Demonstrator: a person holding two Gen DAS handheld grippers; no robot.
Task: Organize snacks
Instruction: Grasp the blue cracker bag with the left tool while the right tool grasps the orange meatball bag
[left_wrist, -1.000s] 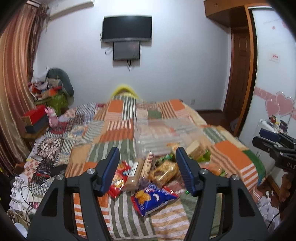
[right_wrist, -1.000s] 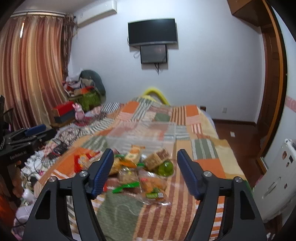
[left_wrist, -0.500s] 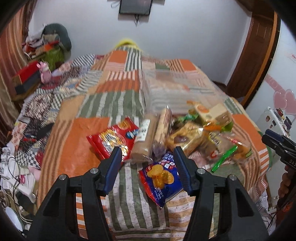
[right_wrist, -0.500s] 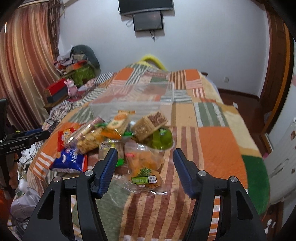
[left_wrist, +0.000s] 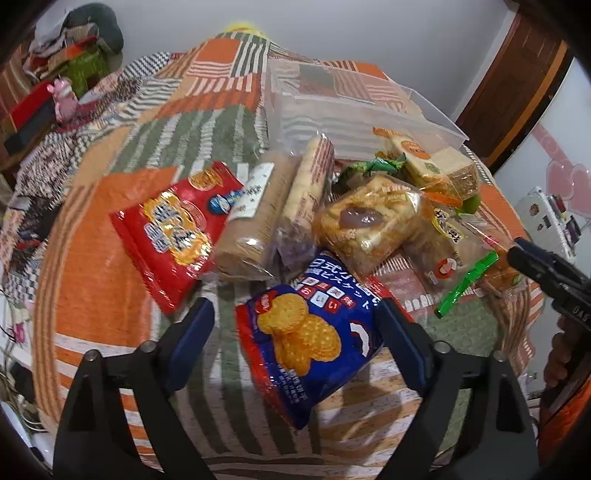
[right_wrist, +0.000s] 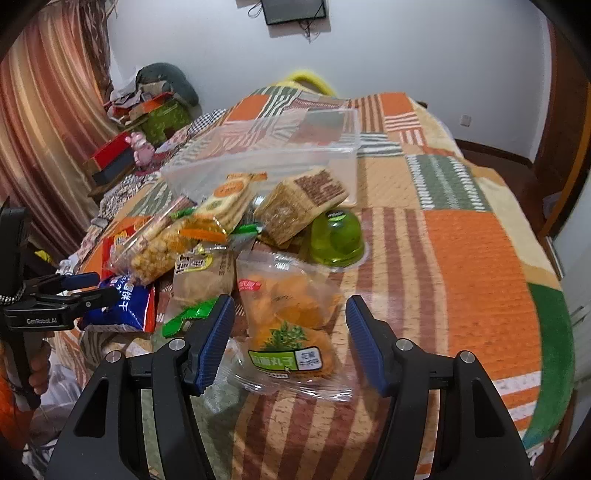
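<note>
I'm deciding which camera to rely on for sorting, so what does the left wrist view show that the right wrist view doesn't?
Only the left wrist view shows the red cracker bag in full and the brown biscuit roll.

Only the right wrist view shows the green jelly cup whole and the orange snack pack lying between the open right gripper.

Both show the blue biscuit bag, the clear plastic bin and the patchwork blanket.

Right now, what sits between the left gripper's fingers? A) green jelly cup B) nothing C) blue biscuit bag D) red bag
C: the blue biscuit bag lies on the quilt between the left gripper's wide-open fingers, not yet pinched.
</note>
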